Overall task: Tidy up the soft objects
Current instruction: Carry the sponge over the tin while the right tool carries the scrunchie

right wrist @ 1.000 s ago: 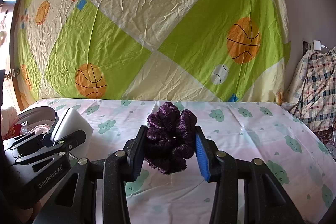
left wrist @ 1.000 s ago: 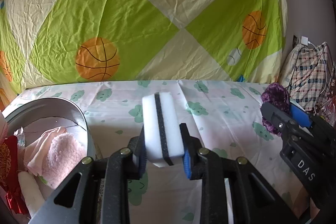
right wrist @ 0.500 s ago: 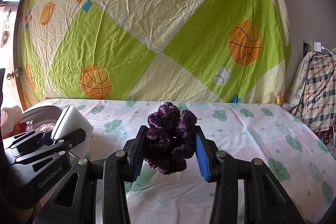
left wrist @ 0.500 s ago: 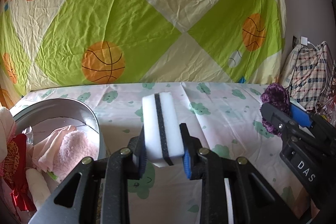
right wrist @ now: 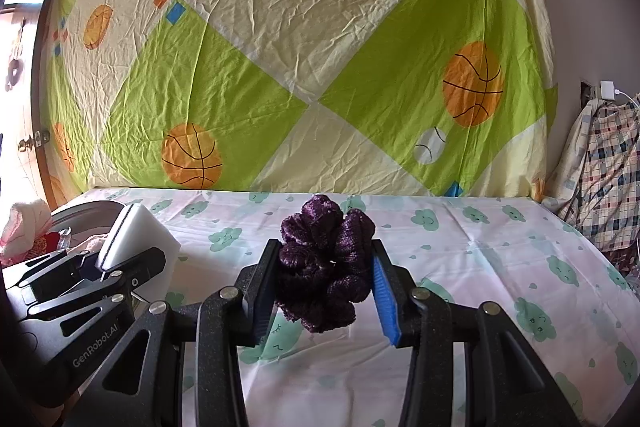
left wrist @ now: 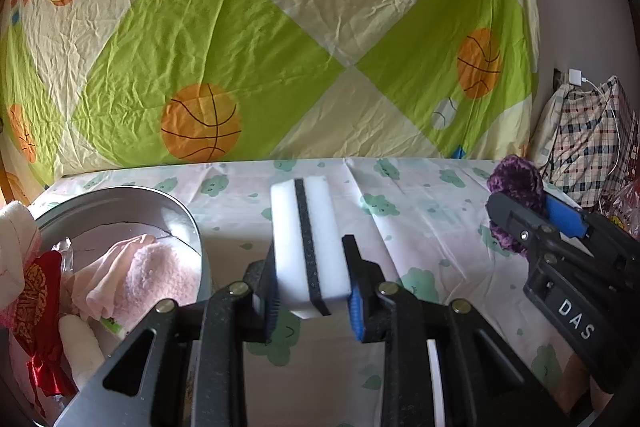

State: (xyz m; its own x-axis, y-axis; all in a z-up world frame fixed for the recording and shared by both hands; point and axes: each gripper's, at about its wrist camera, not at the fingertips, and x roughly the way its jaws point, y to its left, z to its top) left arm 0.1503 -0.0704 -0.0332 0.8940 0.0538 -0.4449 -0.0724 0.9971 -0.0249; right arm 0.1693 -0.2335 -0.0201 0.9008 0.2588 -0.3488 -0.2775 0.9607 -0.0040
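Observation:
My left gripper is shut on a white sponge with a dark middle layer, held upright above the cloud-print sheet. A round metal tin lies to its lower left, holding a pink towel and other soft things. My right gripper is shut on a fuzzy purple scrunchie. In the left wrist view the right gripper shows at the right edge with the scrunchie. In the right wrist view the left gripper with the sponge sits at the left.
A sports-print sheet hangs behind the bed. A plaid bag leans at the right by a wall charger. A red bow item and white plush sit at the tin's left. The cloud-print bed sheet spreads ahead.
The left wrist view has drifted slightly, so the tin and the basketball print sit further right in it. Both grips are unchanged.

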